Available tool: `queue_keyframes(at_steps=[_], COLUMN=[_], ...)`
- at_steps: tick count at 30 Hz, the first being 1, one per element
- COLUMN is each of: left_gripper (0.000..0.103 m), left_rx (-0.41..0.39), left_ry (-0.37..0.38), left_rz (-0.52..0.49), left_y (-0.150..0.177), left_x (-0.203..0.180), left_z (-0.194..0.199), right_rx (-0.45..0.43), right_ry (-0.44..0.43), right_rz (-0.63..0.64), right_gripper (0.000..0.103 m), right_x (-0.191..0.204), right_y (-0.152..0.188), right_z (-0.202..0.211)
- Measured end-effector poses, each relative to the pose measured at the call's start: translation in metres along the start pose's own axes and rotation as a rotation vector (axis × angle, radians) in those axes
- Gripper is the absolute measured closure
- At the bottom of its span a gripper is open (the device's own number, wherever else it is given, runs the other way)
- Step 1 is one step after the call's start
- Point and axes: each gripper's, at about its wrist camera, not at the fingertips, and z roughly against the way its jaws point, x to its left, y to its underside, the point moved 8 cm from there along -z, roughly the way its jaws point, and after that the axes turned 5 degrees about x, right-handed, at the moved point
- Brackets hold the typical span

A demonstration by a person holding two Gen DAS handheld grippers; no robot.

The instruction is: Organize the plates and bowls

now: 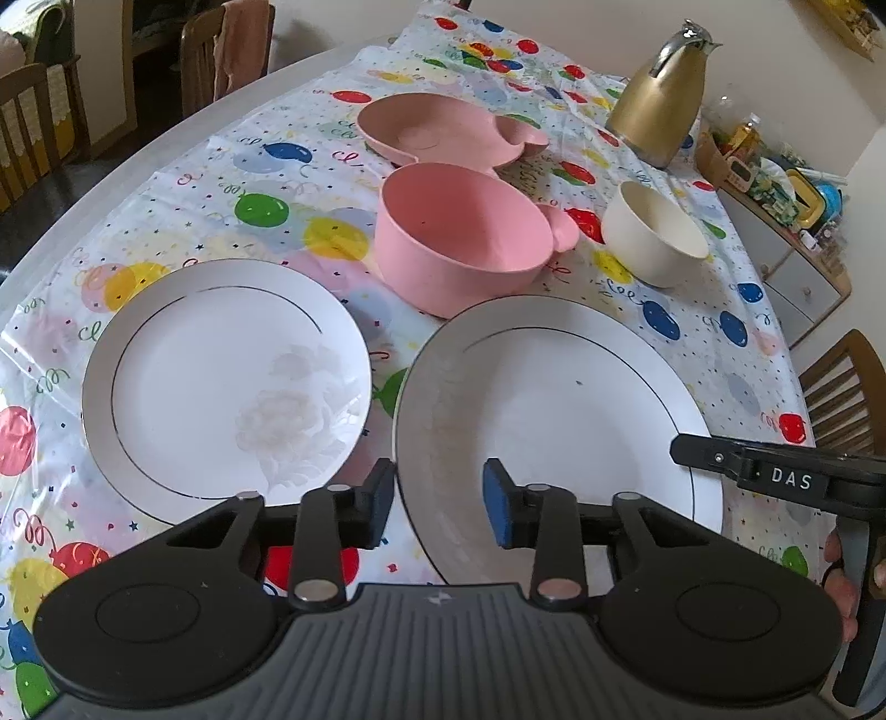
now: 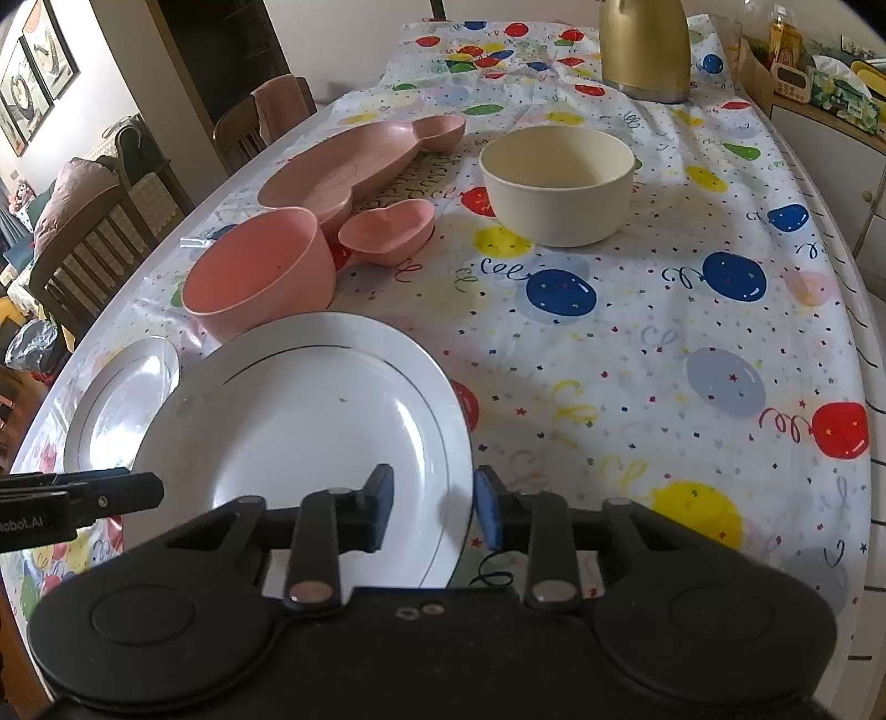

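Observation:
A large white plate (image 1: 554, 415) (image 2: 310, 421) lies on the balloon-print tablecloth (image 1: 277, 183). My left gripper (image 1: 440, 501) straddles its left rim, one pad outside the plate and one over it, with a clear gap. My right gripper (image 2: 434, 504) straddles the right rim the same way. A smaller white plate (image 1: 221, 387) (image 2: 116, 399) with a faint flower print lies to the left. Behind stand a pink bowl (image 1: 459, 232) (image 2: 260, 271), a cream bowl (image 1: 653, 232) (image 2: 559, 183), a pink divided plate (image 1: 421, 127) (image 2: 343, 166) and a pink heart dish (image 2: 387, 227).
A gold jug (image 1: 659, 105) (image 2: 645, 50) stands at the table's far end. Wooden chairs (image 1: 33, 122) (image 2: 88, 243) line the left side and another chair (image 1: 847, 387) stands at the right. A cluttered side cabinet (image 1: 797, 266) is beyond the right edge.

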Motion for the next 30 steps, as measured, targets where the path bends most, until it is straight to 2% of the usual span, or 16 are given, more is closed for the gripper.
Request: queue_keyframes(at_steps=[4, 12, 22, 30], left_gripper=[0.082, 0.089, 0.09, 0.09], left_rx=[0.009, 0.036, 0.06, 0.121], left_ry=[-0.001, -0.013, -0.009, 0.044], left_rz=[0.009, -0.01, -0.04, -0.085], left_y=[-0.003, -0.005, -0.003, 0.021], left_x=[0.005, 0.008, 0.006, -0.014], left_z=[-0.004, -0.01, -0.008, 0.003], right_rx=[0.018, 0.056, 0.067, 0.089], right_ry=[-0.021, -0.05, -0.062, -0.071], right_rz=[-0.023, -0.062, -0.047, -0.064], right_gripper=[0.084, 0.094, 0.095, 0.095], right_x=[-0.006, -0.013, -0.012, -0.022], right_y=[-0.001, 0.001, 0.006, 0.038], right_z=[-0.004, -0.007, -0.004, 0.016])
